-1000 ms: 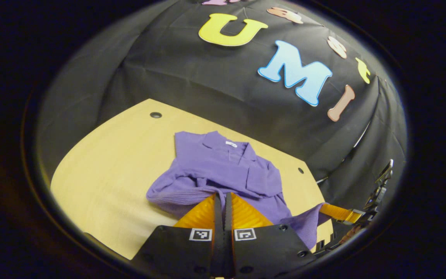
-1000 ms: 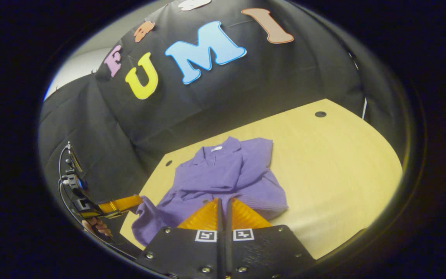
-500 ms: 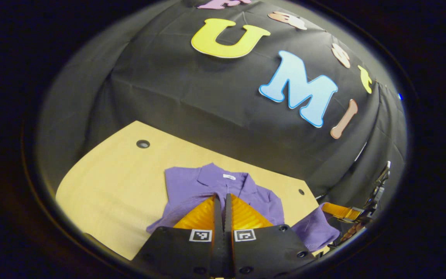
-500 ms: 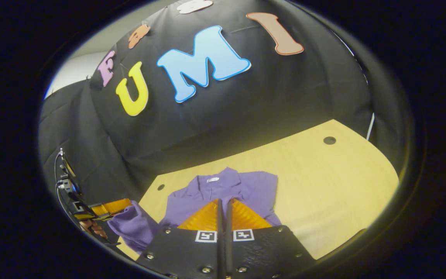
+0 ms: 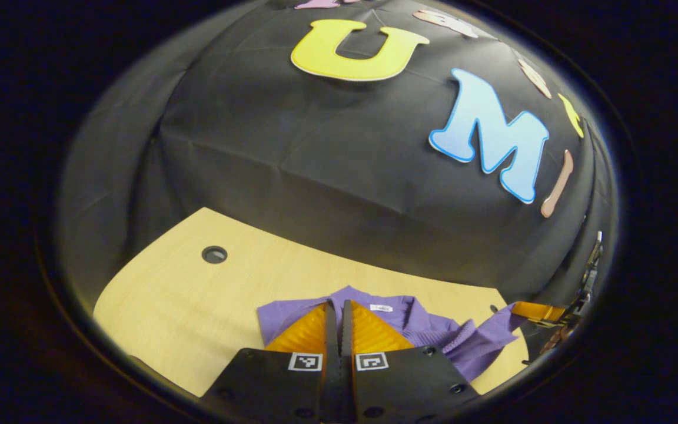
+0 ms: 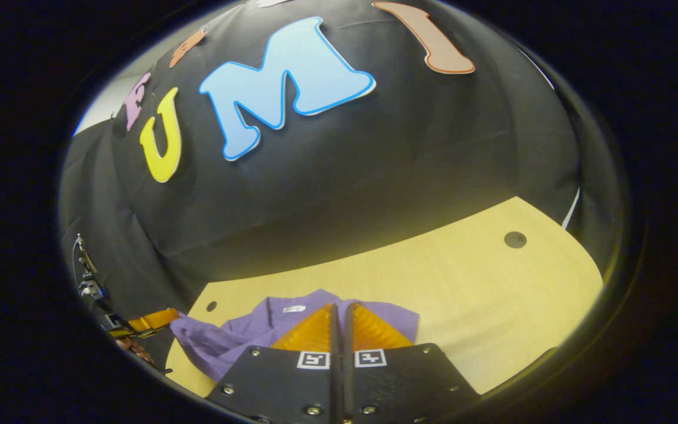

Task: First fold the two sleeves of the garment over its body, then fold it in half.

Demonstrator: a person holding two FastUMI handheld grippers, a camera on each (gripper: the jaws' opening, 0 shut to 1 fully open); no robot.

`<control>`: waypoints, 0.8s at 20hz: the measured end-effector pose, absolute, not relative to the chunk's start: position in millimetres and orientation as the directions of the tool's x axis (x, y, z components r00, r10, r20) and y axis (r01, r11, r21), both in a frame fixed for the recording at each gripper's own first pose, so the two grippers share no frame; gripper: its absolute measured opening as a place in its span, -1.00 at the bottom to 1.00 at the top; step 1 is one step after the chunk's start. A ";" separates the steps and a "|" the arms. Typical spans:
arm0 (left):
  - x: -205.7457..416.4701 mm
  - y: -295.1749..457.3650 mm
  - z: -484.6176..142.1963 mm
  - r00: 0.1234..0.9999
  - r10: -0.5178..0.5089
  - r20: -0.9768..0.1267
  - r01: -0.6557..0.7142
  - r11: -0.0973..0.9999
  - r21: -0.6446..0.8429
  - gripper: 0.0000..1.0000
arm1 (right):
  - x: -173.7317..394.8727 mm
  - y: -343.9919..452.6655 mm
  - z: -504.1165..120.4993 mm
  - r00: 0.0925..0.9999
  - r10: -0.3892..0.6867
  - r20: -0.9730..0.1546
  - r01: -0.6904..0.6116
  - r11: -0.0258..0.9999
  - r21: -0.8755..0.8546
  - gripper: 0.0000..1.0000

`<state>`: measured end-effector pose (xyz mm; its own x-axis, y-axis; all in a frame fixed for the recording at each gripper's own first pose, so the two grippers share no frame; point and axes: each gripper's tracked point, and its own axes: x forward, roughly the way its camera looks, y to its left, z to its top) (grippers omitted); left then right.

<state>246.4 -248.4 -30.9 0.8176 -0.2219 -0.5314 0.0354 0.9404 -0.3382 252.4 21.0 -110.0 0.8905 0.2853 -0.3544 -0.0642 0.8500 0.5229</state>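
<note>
The table [image 5: 198,306] is the biggest thing here, pale wood with a round dark hole [image 5: 214,254] up and to the left of the left gripper's fingers; in the right gripper view the table [image 6: 462,306] spreads to the right of the fingers, with a hole [image 6: 515,239] far up on that side and a smaller hole [image 6: 212,306] to the left.

The garment [image 5: 427,333], purple and collared, lies on the table just past the left gripper's fingertips, its collar and white label beyond them and a raised bunch of cloth off to the right. In the right gripper view the garment [image 6: 239,335] sits just beyond and to the left of the fingers.

The left gripper [image 5: 339,306] has its fingers pressed together; whether cloth is caught between them I cannot tell. The right gripper [image 6: 340,308] looks the same, fingers tight together; in the left gripper view it [image 5: 536,311] pinches the lifted corner of purple cloth at the far right.
</note>
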 end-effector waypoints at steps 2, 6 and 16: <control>261.6 -247.8 -43.8 0.818 -0.199 -0.539 0.033 0.953 -0.301 -0.89 | 268.0 16.9 -123.6 0.888 0.258 -0.381 -0.035 0.863 0.504 -0.98; 275.7 -246.5 -74.1 0.810 -0.123 -0.573 0.011 0.981 -0.195 -0.87 | 286.1 8.6 -153.8 0.868 0.208 -0.450 0.044 0.872 0.488 -0.97; 268.4 -249.9 -76.8 0.795 -0.030 -0.606 -0.040 0.994 -0.101 -0.27 | 275.4 6.0 -158.6 0.853 0.195 -0.484 0.017 0.916 0.400 -0.48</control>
